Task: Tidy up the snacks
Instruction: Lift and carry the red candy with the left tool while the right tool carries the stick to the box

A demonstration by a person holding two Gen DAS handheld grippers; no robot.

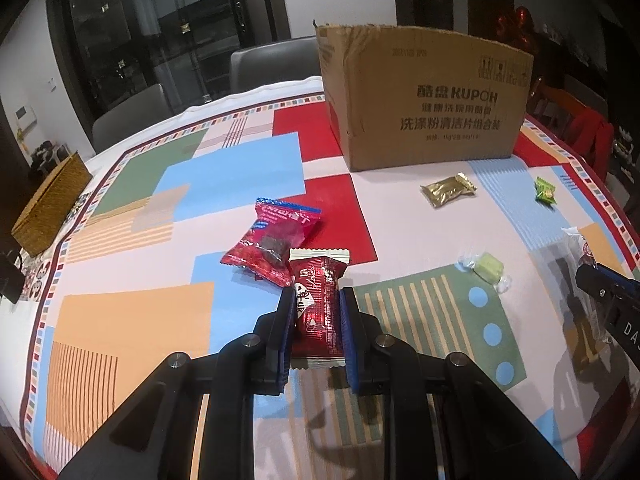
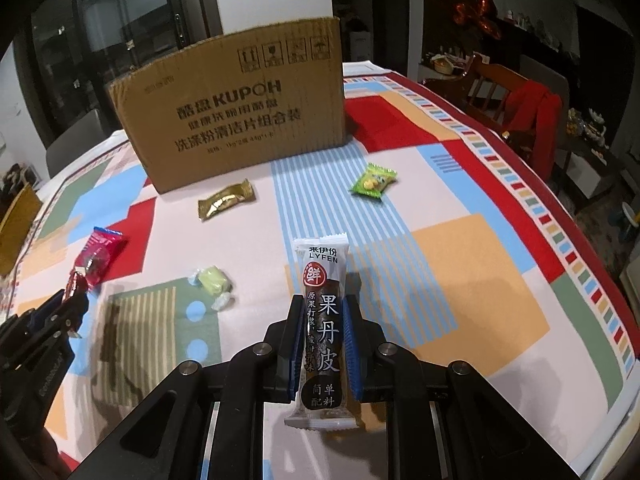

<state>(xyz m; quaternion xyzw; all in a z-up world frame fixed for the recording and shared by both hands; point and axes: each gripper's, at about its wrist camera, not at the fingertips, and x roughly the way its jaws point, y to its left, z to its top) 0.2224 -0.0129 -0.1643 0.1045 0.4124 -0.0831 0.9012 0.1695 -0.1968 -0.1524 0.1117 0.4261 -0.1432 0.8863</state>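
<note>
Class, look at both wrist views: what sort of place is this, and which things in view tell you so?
Most likely a home dining room. A table under a patterned tablecloth has grey chairs around it, a dark glass-door cabinet stands behind, and a wooden chair draped with a red garment sits to the side.

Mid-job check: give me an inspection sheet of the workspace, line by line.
Surface: table under a patterned tablecloth.
Job's things: cardboard box upright at the back; red packet, gold packet, green packet and pale green candy lie loose on the cloth.
Clutter: woven box at the left edge.
Grippers: left hand-held gripper shut on the dark red bar; right hand-held gripper shut on the long white bar.
Cables: nothing seen.
Surroundings: grey chairs behind the table, glass cabinet, a wooden chair with red cloth.
</note>
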